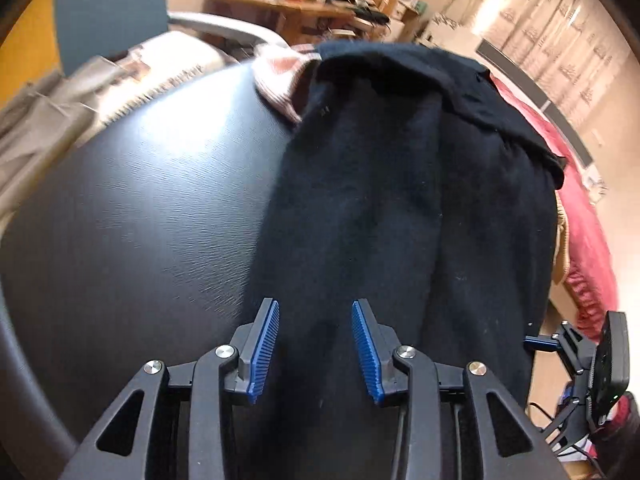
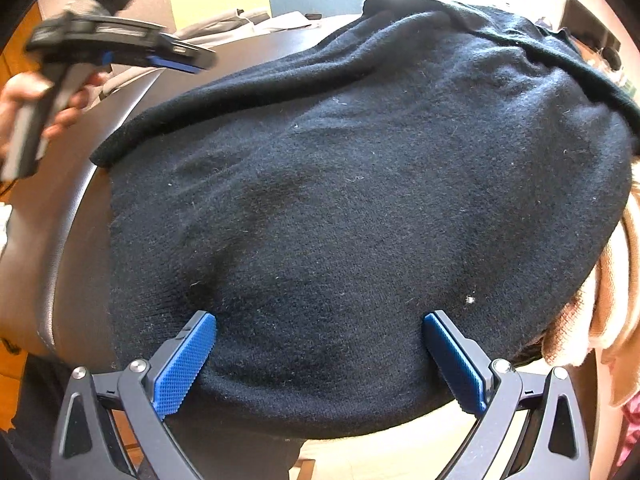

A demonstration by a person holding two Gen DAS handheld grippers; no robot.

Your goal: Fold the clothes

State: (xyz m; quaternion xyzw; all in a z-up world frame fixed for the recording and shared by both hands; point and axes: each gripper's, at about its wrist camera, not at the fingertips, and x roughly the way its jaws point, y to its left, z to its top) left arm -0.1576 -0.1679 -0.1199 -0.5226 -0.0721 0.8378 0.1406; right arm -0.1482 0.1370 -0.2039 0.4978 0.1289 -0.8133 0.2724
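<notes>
A black knitted sweater (image 2: 360,208) is seen spread over a dark, glossy table (image 1: 140,208), its near hem hanging just past the table's front edge in the right wrist view. A sleeve or folded flap is laid across the top of the garment, ending in a free edge toward the table's left side. The right gripper (image 2: 320,360) is held spread wide above the near hem, its blue pads apart and nothing pinched between them. The left gripper (image 1: 314,354) is shown partly spread over the sweater's left portion, the pads clear of the cloth; in the right wrist view it is seen gripped by a hand (image 2: 24,100) above the table's left edge.

Bare tabletop is left open to the left of the sweater. The far edge is crowded by a striped pink and white cloth (image 1: 280,76) touching the sweater, with beige fabric (image 1: 44,128) farther left. A red garment (image 1: 576,208) lies along the sweater's right side, and a cream knit (image 2: 600,300) is seen just beside the right hem. Dark print on a pale cloth (image 1: 176,76) at the far left is too blurred to be read.
</notes>
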